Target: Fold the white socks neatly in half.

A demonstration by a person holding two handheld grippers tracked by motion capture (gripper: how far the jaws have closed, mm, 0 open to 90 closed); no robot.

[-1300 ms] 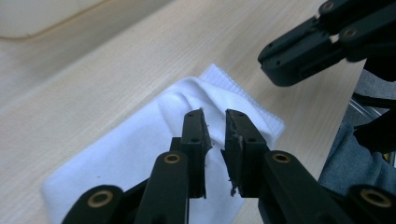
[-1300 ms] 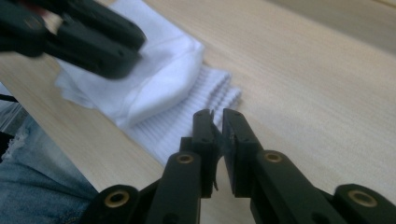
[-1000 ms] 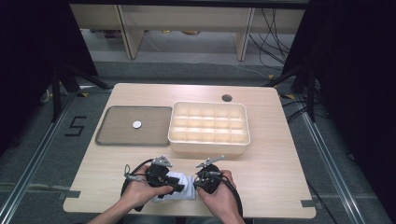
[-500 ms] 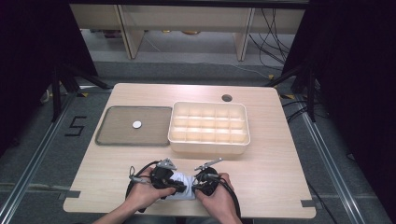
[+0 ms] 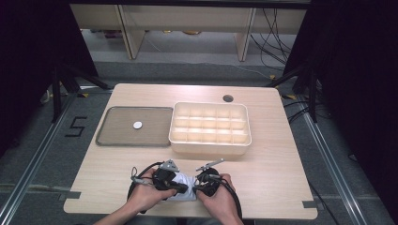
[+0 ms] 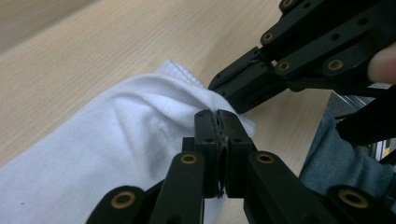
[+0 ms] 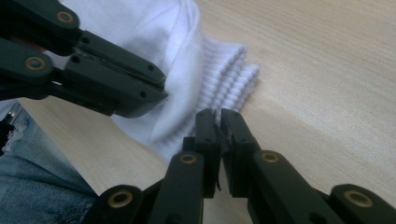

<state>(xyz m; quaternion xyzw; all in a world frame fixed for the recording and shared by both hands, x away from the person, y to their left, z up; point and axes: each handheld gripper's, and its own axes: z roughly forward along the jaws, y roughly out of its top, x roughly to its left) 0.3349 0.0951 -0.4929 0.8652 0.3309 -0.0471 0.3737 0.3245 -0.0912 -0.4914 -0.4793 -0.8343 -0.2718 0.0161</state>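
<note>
A white sock point(image 5: 186, 183) lies near the table's front edge, between my two hands. My left gripper point(image 5: 180, 187) comes at it from the left. Its jaws have just been closing and now stand shut on a fold of the sock point(image 6: 140, 140), as the left gripper view shows at the tips point(image 6: 218, 114). My right gripper point(image 5: 199, 185) faces it from the right, shut on the sock's ribbed cuff point(image 7: 229, 79) at its tips point(image 7: 217, 114). The two grippers' tips nearly meet over the fabric.
A cream compartment box point(image 5: 210, 149) stands mid-table, and a grey tray point(image 5: 112, 136) with a small white disc point(image 5: 137, 125) lies to its left. A round hole point(image 5: 228, 98) sits near the table's far edge. The person's jeans point(image 7: 28, 177) are close to the front edge.
The left gripper has shifted slightly right onto the sock and its jaws have closed. The right gripper and the sock have stayed where they were.
</note>
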